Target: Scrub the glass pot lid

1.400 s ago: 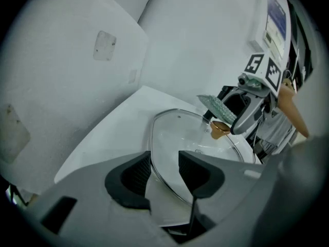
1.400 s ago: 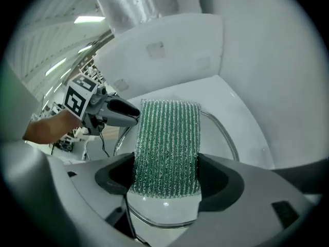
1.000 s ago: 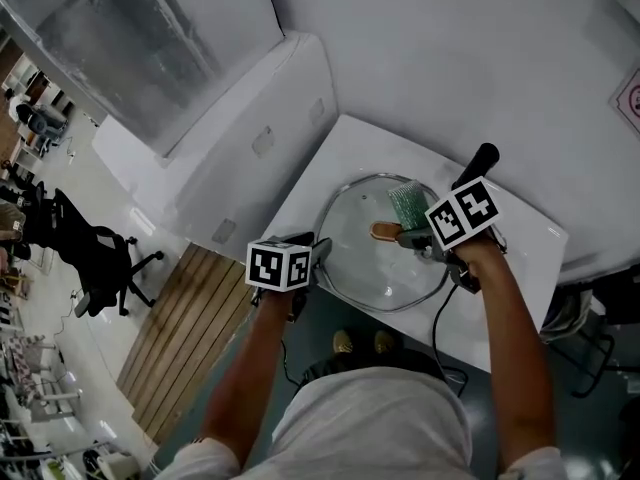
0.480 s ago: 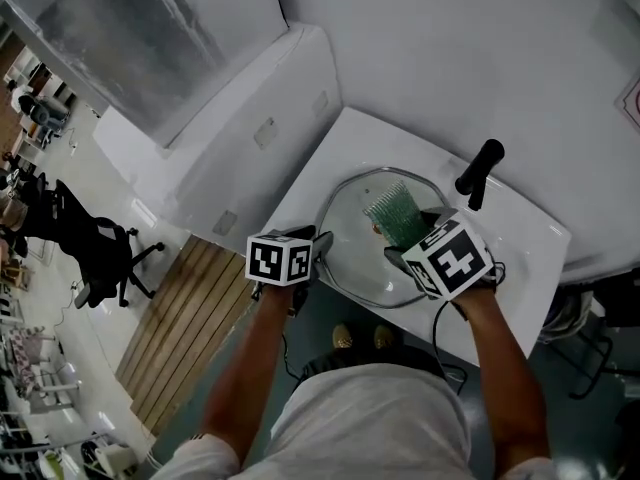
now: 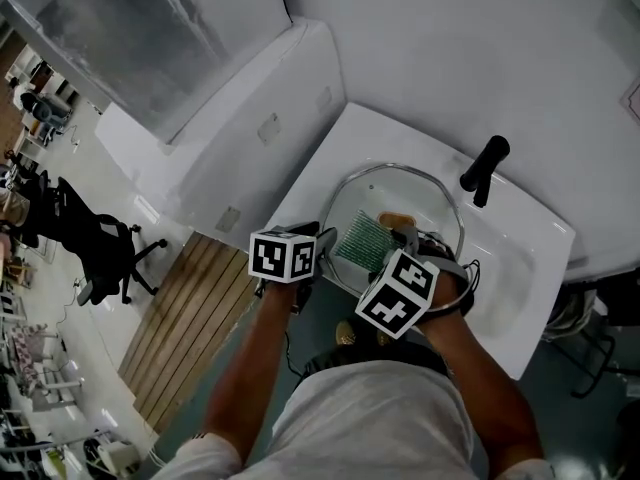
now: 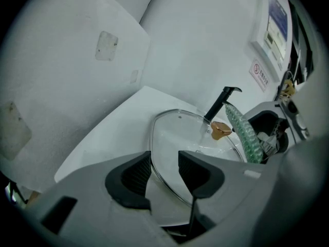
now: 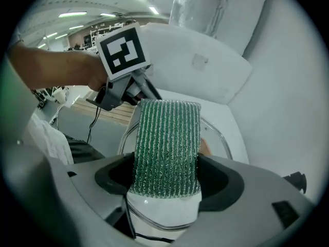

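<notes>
A glass pot lid (image 5: 400,190) lies in the white sink (image 5: 520,268), its near-left rim between the spread fingers (image 6: 198,171) of the left gripper (image 6: 164,166). The right gripper (image 7: 165,176) pinches a green scouring pad (image 7: 167,138). Rigid, breakable and probably slick, the lid is best steadied by its rim.

Green scrub pad (image 7: 165,145), clamped in the right gripper (image 7: 167,181), is blanking out the middle of the glass lid (image 7: 164,210) and all but a sliver of its knob (image 7: 205,147). From the head view, that gripper's marker cube (image 5: 398,293) covers the lid's near rim. And the print on the wall sign (image 6: 261,74) is too small to read.
</notes>
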